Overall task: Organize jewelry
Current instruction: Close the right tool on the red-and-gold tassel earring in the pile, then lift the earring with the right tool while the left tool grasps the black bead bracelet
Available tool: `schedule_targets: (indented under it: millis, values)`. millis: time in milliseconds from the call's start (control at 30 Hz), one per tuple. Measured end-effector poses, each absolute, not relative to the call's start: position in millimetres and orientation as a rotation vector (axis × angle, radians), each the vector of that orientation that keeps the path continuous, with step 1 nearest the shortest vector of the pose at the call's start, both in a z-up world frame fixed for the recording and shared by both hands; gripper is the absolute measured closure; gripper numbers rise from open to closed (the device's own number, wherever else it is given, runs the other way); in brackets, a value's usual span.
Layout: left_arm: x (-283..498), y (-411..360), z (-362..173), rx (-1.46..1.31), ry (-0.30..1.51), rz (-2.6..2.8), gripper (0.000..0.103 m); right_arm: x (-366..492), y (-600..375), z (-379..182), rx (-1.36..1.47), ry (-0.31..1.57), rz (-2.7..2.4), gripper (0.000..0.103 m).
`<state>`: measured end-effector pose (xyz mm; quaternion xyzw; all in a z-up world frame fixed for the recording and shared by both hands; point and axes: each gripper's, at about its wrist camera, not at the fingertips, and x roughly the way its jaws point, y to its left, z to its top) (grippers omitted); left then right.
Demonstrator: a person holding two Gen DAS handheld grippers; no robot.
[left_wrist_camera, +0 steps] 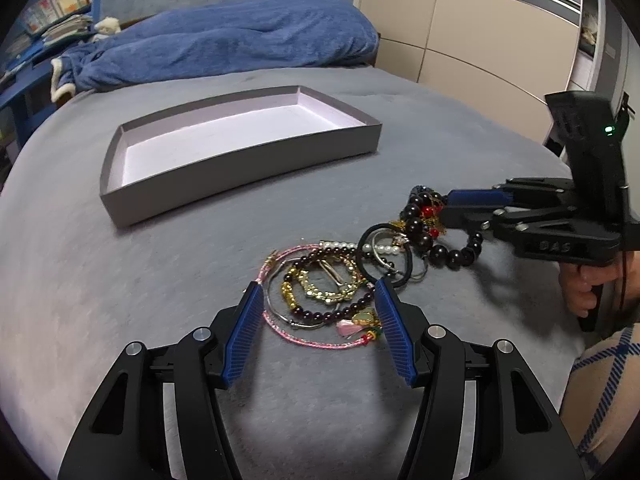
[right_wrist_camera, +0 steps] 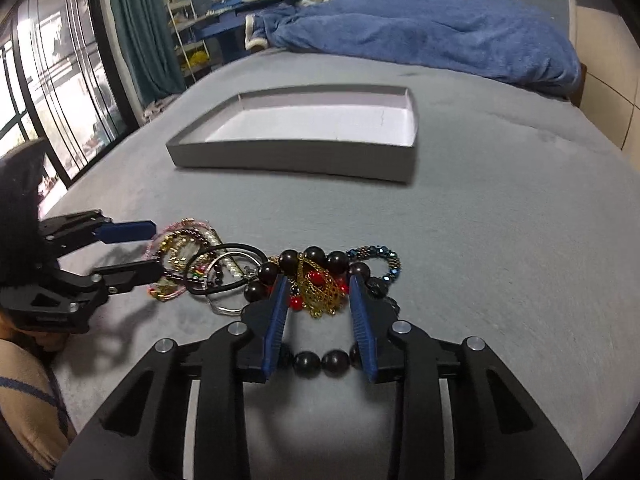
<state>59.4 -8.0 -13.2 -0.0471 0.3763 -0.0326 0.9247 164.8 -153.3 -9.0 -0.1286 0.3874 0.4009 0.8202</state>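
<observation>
Plainly the sorting has barely begun: from the left wrist view the grey tray (left_wrist_camera: 240,168) sits on the bed (left_wrist_camera: 120,280) with its pale floor bare, and every piece of jewelry lies outside it. The left tool (left_wrist_camera: 318,300) hangs with its blue pads spread on either side of a tangle of bangles (left_wrist_camera: 320,292) (pink cord, gold links, dark garnet-like beads and a pearl strand all overlapping), pressing on none of it as far as I can judge. To the right, the right tool (left_wrist_camera: 442,206) reaches in from a hand (left_wrist_camera: 588,284) toward the black bead bracelet (left_wrist_camera: 452,256); raised lettering on its body is too blurred to read for certain. From the right wrist view, that tool's pads stand partly drawn in around a cluster of gold chain (right_wrist_camera: 320,292) and red beads inside the loop of the black bead bracelet, with gaps showing on both sides, so I judge nothing is pinched yet. A blue beaded bracelet (right_wrist_camera: 384,256) lies just beyond, touching the heap, and the tray stands well apart farther up the bed, near a blue blanket (right_wrist_camera: 420,36). No brand or label can be read in this view. All the pieces remain to be lifted across and laid in the tray.
</observation>
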Motion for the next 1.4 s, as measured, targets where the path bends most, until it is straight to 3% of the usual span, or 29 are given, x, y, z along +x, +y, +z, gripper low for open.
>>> schedule_targets:
  millis: [367, 867, 1400]
  values:
    - [60.0, -2.2, -14.6, -0.117, 0.772, -0.043, 0.043, 161.9, -149.2, -18.7, -0.288, 0.824, 0.86, 0.077]
    - [62.6, -30.8, -7.9, 0.004, 0.769, -0.157, 0.042, 153.2, -184.5, 43.7, -0.148, 0.696, 0.865, 0.077]
    - [143.0, -84.9, -4.7, 0.119, 0.887, -0.238, 0.042, 158.6, -232.0, 64.9, -0.054, 0.641, 0.786, 0.077]
